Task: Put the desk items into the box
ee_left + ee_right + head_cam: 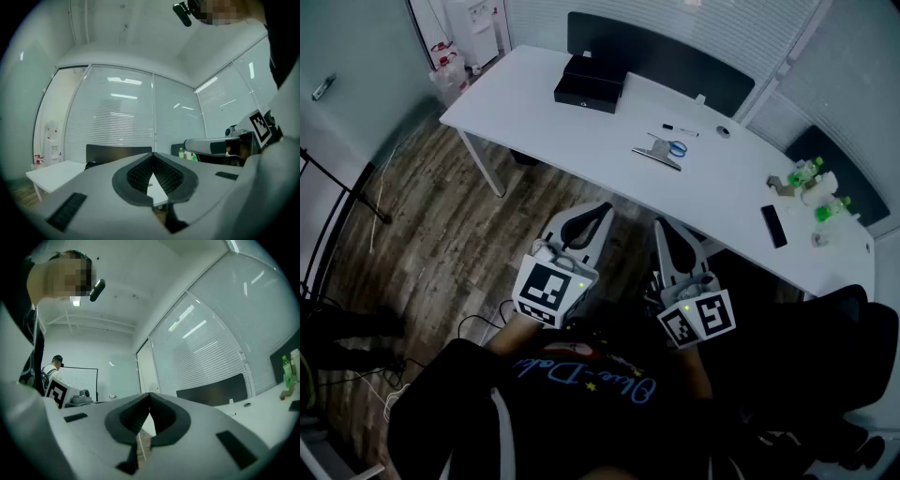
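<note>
A wood floor (441, 216) is spreading under a long white desk (581, 122), and a black chair (839, 347) is standing at the desk's near right end. The person's dark shirt (572, 394) is filling the bottom of the head view.

Both grippers are hanging side by side in front of the shirt, short of the desk's near edge and touching nothing on it. The left gripper (592, 214) is pointing level toward the desk; in its own view the left gripper (151, 155) is keeping its jaws pressed together at the tips, with nothing between them. The right gripper (664, 225) is tilting slightly upward; in its own view its jaws (149, 394) are likewise meeting at the tips and holding nothing.

The black box (591, 84) is sitting on the far left part of the desk, well apart from everything else. Green-capped bottles (811, 173) are standing in a cluster at the far right end. A black slab (773, 226) is lying near them. Blue-handled scissors (673, 148) are lying mid-desk, and a pen (680, 129) is lying just beyond them
</note>
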